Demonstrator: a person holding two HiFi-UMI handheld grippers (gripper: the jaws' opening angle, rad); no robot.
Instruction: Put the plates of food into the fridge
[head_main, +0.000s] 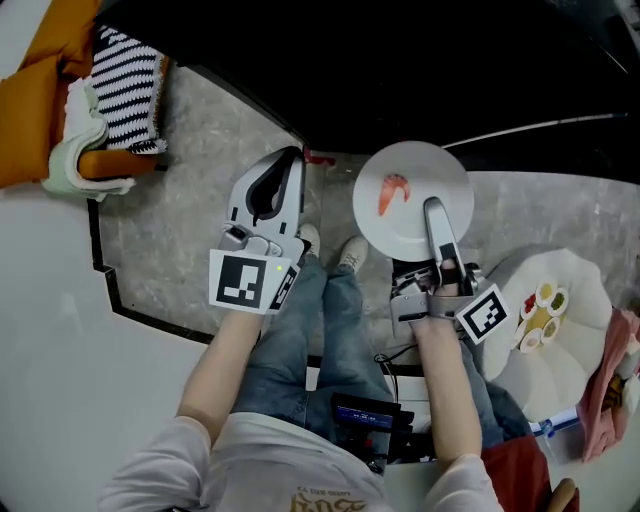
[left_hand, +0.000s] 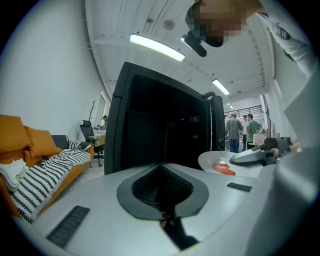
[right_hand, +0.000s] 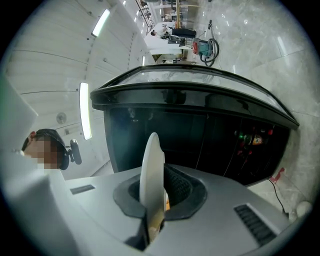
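Observation:
My right gripper (head_main: 432, 208) is shut on the rim of a white plate (head_main: 400, 205) that carries a piece of orange-red food (head_main: 392, 192). In the right gripper view that plate (right_hand: 151, 175) stands edge-on between the closed jaws. The left gripper (head_main: 285, 160) is shut and holds nothing; its own view shows the jaws pressed together. Both grippers hang in front of the black fridge (head_main: 400, 70), whose dark front (left_hand: 160, 125) fills the left gripper view. The same plate (left_hand: 225, 162) shows at the right of that view.
A round white table (head_main: 575, 335) at the right carries a second plate of food (head_main: 542, 315). At the upper left lies an orange sofa (head_main: 40, 90) with a striped blanket (head_main: 125, 80). My legs and shoes (head_main: 330, 250) stand on the grey stone floor (head_main: 200, 150).

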